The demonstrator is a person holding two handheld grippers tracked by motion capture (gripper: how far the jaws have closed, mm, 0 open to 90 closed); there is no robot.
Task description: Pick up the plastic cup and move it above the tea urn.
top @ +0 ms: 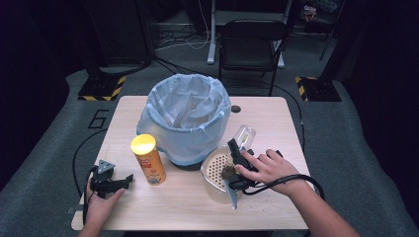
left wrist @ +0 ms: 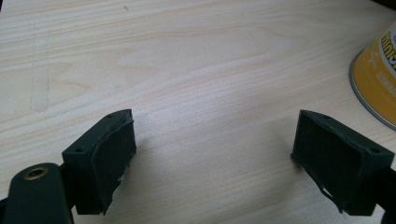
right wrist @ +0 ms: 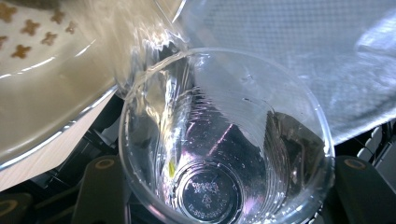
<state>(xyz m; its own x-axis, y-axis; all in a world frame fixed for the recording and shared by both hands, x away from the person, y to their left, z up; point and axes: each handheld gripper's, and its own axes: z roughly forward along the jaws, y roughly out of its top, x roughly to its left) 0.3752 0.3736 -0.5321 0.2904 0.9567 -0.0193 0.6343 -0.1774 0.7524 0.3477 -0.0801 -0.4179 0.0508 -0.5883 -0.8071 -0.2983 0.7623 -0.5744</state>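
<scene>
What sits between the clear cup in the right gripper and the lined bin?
Nothing visible blocks it. The right gripper holds the clear cup beside the bin, next to the perforated bowl; the rim is open.

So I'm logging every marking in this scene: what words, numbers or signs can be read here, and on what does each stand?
"6": a large numeral on the grey floor left of the table.
Yellow can: its printed label is too small in the high view; the left gripper view cuts it to a blurred fragment, unreadable.
Clear plastic cup, held between the right gripper's jaws: embossed mark and small characters on its base, too blurred to read.
</scene>
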